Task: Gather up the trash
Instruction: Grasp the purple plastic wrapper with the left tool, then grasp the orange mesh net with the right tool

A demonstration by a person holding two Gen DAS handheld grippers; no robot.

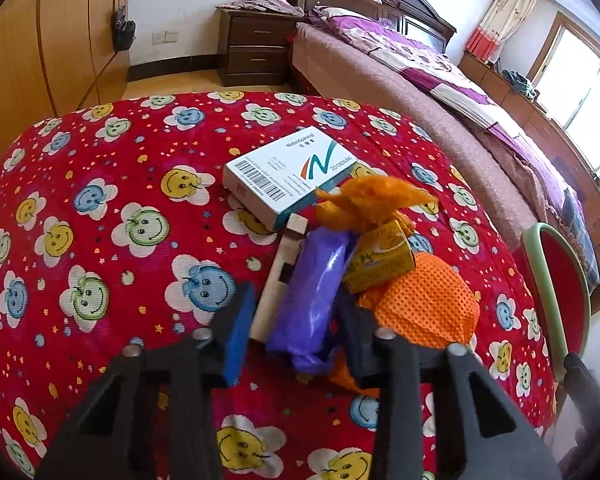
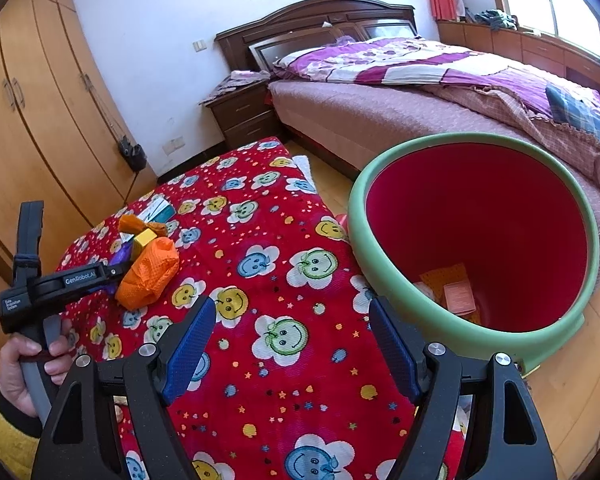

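Observation:
On the red smiley-flower cloth (image 1: pixel 100 200) lies a heap of trash: a white medicine box (image 1: pixel 290 176), a crumpled orange wrapper (image 1: pixel 372 196), a small yellow box (image 1: pixel 380 260), an orange mesh ball (image 1: pixel 424 308), a purple wrapper (image 1: pixel 312 280) and a pale wooden block (image 1: pixel 280 272). My left gripper (image 1: pixel 296 304) is shut on the purple wrapper, with the wooden block squeezed against its left pad. In the right wrist view a hand (image 2: pixel 24 360) holds that gripper behind the orange mesh ball (image 2: pixel 148 276). My right gripper (image 2: pixel 292 344) stands open above the cloth with nothing in it.
A green-rimmed red bin (image 2: pixel 356 240) stands on the floor at the cloth's right edge, with orange papers (image 2: pixel 456 292) at its bottom; its rim (image 1: pixel 556 280) also shows in the left wrist view. Beyond are a bed (image 2: pixel 420 92), a nightstand (image 1: pixel 256 48) and wooden wardrobes (image 2: pixel 40 128).

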